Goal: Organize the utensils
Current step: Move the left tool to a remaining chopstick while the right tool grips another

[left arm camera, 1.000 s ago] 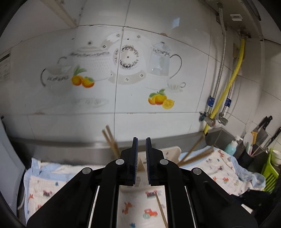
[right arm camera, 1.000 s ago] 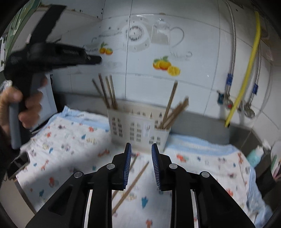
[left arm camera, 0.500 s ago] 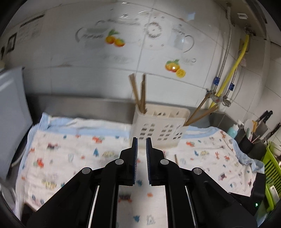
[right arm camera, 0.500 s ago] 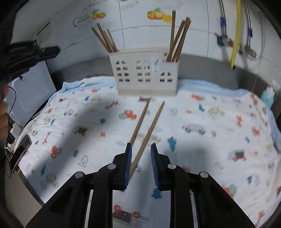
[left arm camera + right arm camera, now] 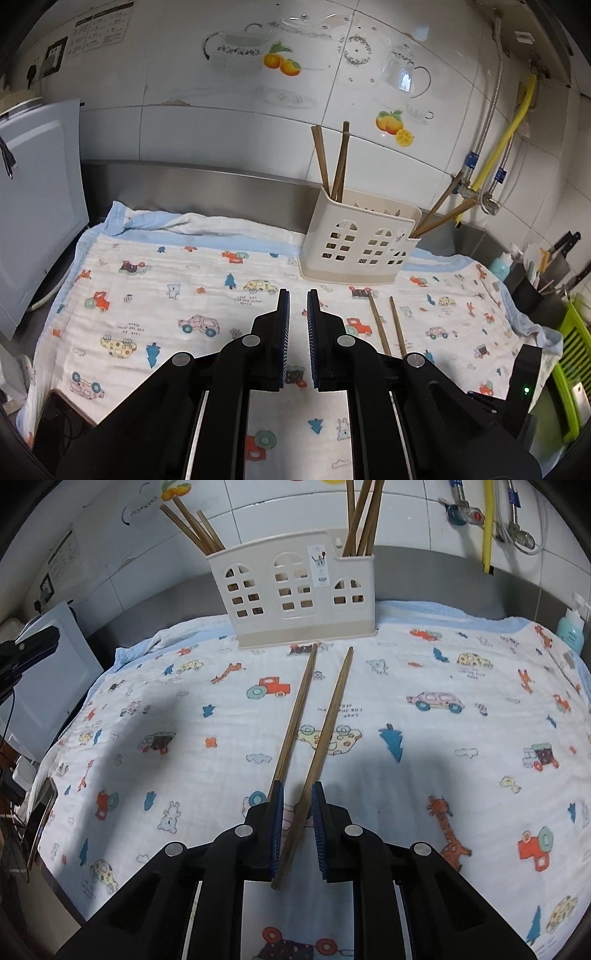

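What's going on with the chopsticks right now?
Left gripper shut, empty. Right gripper fingers closing around one loose chopstick. Other chopstick alongside. Holder path clear.

even indoor light, sharp focus, glare on the glossy wall tiles (image 5: pixel 236 122), soft shadows across the printed cloth (image 5: pixel 155 720), strong fisheye bending, dark vignetted corners

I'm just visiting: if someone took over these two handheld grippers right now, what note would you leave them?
Left gripper: shut, empty, above the printed cloth.
Right gripper: jaws have just been closing around one brown wooden chopstick, not yet pinching it; its twin lies alongside.
Done: several chopsticks stand in the cream plastic holder.
Left: put both loose chopsticks in.
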Demonstrator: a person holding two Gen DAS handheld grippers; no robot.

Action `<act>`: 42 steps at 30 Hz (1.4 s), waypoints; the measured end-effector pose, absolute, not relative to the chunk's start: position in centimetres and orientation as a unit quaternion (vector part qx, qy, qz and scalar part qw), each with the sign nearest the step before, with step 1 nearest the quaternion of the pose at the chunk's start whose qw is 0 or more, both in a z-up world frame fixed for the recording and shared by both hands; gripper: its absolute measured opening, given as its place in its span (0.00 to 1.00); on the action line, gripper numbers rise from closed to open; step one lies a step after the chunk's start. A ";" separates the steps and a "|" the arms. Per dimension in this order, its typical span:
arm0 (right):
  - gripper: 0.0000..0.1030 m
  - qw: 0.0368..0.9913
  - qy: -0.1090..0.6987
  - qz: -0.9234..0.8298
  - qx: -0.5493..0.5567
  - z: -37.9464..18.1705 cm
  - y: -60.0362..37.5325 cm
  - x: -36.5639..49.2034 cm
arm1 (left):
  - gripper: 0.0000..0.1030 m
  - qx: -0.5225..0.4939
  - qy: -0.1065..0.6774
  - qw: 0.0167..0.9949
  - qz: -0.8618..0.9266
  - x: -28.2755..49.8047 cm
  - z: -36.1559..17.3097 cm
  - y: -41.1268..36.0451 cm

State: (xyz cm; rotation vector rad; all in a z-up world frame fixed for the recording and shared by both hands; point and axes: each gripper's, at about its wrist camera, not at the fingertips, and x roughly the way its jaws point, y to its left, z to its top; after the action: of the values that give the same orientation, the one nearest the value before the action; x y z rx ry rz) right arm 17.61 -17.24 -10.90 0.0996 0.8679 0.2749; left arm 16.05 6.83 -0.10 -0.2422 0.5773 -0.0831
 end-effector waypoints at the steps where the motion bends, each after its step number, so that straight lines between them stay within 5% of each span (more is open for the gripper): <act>1: 0.14 0.896 0.421 0.132 0.051 -11.0 -17.2 17.7 | 0.09 -0.120 0.286 0.950 -0.041 16.1 -0.2 6.9; 35: 0.07 0.918 0.384 0.093 0.034 -9.6 -18.7 16.5 | 0.10 -0.118 0.349 0.925 -0.090 16.4 -4.2 2.4; 37: 0.07 0.921 0.375 0.094 0.036 -8.9 -19.0 16.3 | 0.29 -0.118 0.357 0.921 -0.100 16.4 -4.7 1.4; 42: 0.07 0.931 0.348 0.099 0.041 -6.8 -20.2 15.6 | 0.32 -0.113 0.373 0.912 -0.124 16.6 -6.0 -1.1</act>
State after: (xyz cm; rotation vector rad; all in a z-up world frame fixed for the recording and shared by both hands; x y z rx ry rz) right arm 15.63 -20.21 -6.77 0.0839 0.7133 0.2028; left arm 16.60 -1.08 -5.99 -0.2337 0.7695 -0.2545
